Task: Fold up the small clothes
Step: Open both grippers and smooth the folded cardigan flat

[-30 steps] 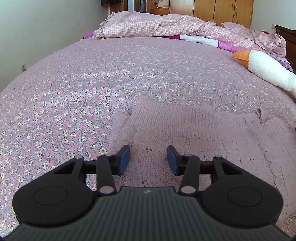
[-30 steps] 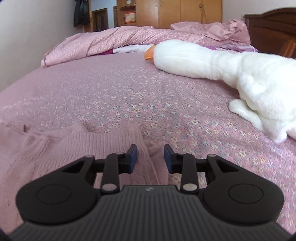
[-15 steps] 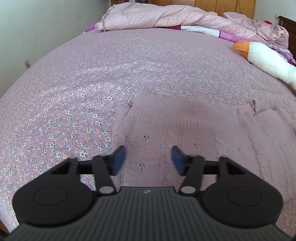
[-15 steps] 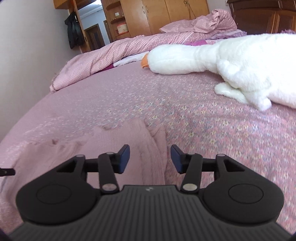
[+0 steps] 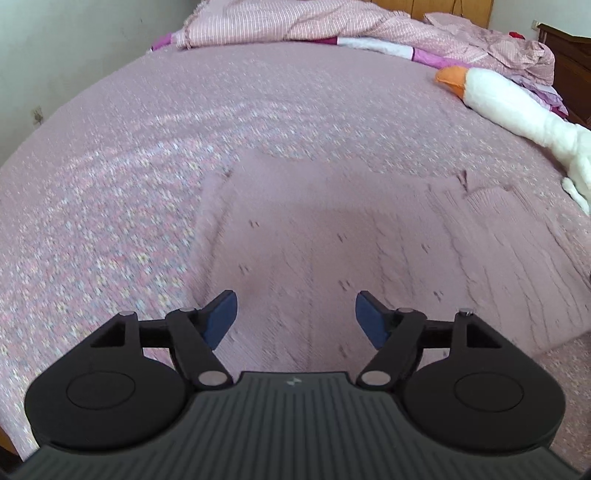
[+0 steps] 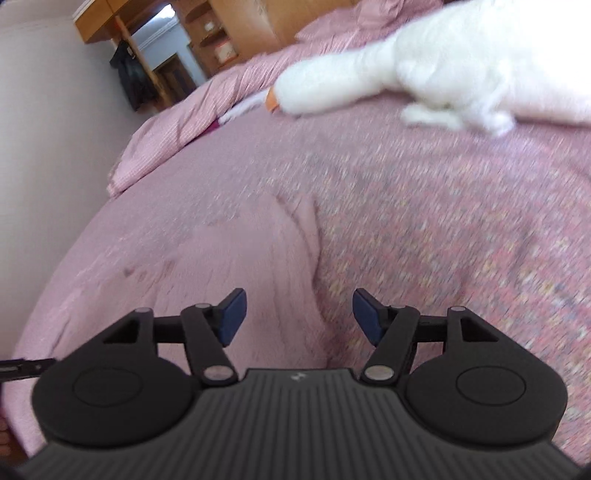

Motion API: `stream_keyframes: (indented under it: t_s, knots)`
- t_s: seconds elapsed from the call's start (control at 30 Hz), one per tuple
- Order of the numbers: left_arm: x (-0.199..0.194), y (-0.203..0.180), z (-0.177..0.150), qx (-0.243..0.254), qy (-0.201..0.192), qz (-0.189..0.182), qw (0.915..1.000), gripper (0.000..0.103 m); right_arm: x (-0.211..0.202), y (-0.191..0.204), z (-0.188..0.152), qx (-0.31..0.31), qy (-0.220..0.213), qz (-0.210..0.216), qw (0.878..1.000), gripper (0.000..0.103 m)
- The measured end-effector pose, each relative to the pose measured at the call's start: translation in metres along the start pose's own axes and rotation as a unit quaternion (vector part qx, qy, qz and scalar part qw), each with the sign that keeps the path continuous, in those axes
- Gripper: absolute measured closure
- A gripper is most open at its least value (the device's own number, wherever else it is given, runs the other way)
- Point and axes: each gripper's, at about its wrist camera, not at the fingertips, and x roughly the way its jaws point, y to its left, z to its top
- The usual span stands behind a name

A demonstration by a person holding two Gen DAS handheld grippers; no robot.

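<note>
1. Since the earlier frames both of my grippers have spread their jaws wider and drawn back, so more of the garment now shows ahead of each. The right wrist view has also tilted, with the room now leaning to one side.
2. My left gripper (image 5: pixel 295 317) has its jaws wide apart and holds nothing. My right gripper (image 6: pixel 297 315) is likewise wide apart and empty.
3. The task's thing, a pale pink knitted sweater (image 5: pixel 369 236), lies spread flat on the pink floral-print bedspread (image 5: pixel 147 166). In the left wrist view it fills the ground between and beyond the blue finger pads (image 5: pixel 221 320), reaching further to the right than to the left.
4. In the right wrist view the sweater (image 6: pixel 236 266) lies ahead and to the left, with its right edge running into the gap between the jaws.
5. I cannot tell whether either gripper touches the knit or hangs above it.
6. Both views are motion-blurred; the knit pattern and floral print are smeared. The sweater's near hem is hidden behind the gripper bodies in both views.
7. A white plush goose with an orange beak (image 5: pixel 509 107) is cut off at the right edge, well apart from the sweater. A crumpled pink checked quilt (image 5: pixel 295 22) lies at the far side.
8. No legible writing; only a small pale emblem on each gripper body, which I cannot read.
</note>
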Motion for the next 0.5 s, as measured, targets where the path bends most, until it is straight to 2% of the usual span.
stream_keyframes:
  t_s: [0.1, 0.43, 0.47, 0.5]
  knots:
    - [0.003, -0.003, -0.004, -0.013, 0.013, 0.000, 0.9998, 0.026, 0.010, -0.002, -0.005, 0.007, 0.032, 0.010, 0.999, 0.037]
    - [0.004, -0.007, -0.018, -0.020, 0.035, 0.004, 0.9992, 0.026, 0.024, 0.001, -0.004, 0.010, 0.052, 0.053, 0.997, 0.036]
    - [0.003, -0.008, -0.019, -0.020, 0.035, 0.002, 0.9992, 0.026, 0.025, 0.003, -0.003, 0.012, 0.055, 0.059, 0.997, 0.036]
    - [0.003, -0.007, -0.019, -0.020, 0.035, 0.001, 0.9992, 0.026, 0.027, 0.004, -0.002, 0.014, 0.063, 0.071, 0.995, 0.042]
